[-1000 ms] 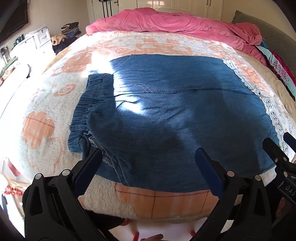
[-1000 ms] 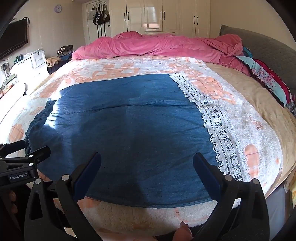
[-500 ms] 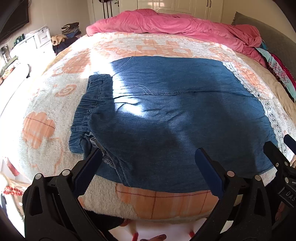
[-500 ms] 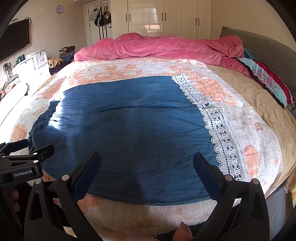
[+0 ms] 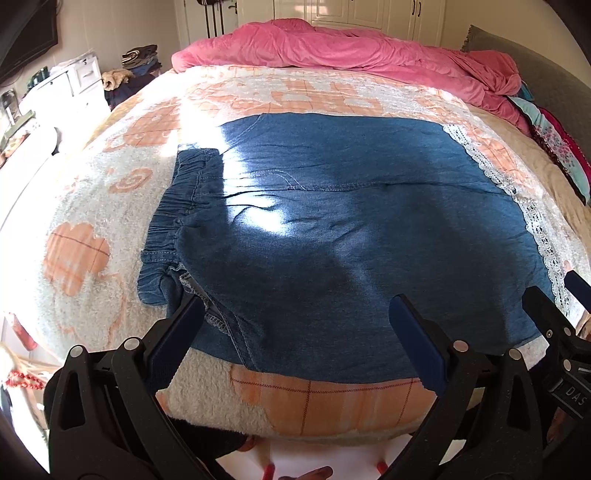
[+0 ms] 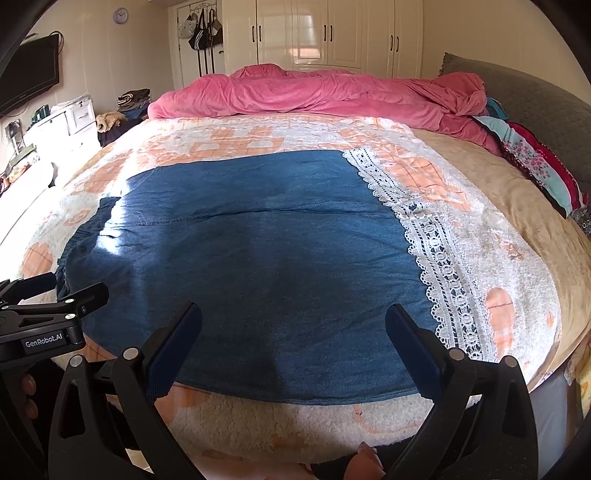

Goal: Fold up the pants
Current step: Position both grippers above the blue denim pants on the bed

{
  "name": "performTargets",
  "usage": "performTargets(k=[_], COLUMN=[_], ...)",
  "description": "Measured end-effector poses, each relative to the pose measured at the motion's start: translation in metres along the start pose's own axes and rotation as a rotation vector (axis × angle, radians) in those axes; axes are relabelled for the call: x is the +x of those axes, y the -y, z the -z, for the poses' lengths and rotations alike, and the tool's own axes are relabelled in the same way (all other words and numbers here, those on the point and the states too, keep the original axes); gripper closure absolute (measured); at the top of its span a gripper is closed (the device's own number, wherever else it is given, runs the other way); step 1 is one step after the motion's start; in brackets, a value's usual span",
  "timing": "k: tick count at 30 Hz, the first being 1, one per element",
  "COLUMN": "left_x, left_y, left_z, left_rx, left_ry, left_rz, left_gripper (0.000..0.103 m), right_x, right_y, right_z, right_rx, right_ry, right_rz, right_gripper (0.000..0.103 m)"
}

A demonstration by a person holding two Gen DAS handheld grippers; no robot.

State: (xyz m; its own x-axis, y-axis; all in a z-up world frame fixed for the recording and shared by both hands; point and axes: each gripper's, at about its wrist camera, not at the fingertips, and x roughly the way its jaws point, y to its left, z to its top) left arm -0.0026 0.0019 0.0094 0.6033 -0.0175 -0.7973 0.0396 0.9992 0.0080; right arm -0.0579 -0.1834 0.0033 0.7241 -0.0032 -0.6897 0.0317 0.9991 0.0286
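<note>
Blue denim pants [image 5: 332, 229] lie flat across the bed, elastic waistband [image 5: 173, 221] at the left, white lace-trimmed leg hems [image 6: 436, 251] at the right. They also show in the right wrist view [image 6: 258, 266]. My left gripper [image 5: 295, 332] is open and empty, above the near edge close to the waist. My right gripper [image 6: 293, 332] is open and empty, above the near edge toward the hems. Each gripper shows at the edge of the other's view: the right one [image 5: 565, 314], the left one [image 6: 48, 306].
The bed carries a white and orange fleece blanket [image 5: 110, 206]. A pink duvet [image 6: 314, 92] is bunched at the far side, with colourful cloths [image 6: 528, 162] at the right. White drawers [image 6: 66, 122] stand at the left, wardrobes [image 6: 332, 33] behind.
Both grippers have drawn back and up slightly from the bed; the pants look a little smaller and farther. Nothing was gripped; the pants have not moved.
</note>
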Motion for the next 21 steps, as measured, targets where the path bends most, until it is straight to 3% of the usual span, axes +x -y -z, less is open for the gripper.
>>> performTargets(k=[21], left_x=[0.0044], left_y=[0.0004], left_z=[-0.0016], left_rx=[0.004], left_ry=[-0.002], left_rz=[0.009], left_gripper=[0.009], right_x=[0.0016], right_y=[-0.0037], right_z=[-0.0009], right_rx=[-0.018], right_ry=[-0.001], right_rz=[0.004], right_gripper=[0.004])
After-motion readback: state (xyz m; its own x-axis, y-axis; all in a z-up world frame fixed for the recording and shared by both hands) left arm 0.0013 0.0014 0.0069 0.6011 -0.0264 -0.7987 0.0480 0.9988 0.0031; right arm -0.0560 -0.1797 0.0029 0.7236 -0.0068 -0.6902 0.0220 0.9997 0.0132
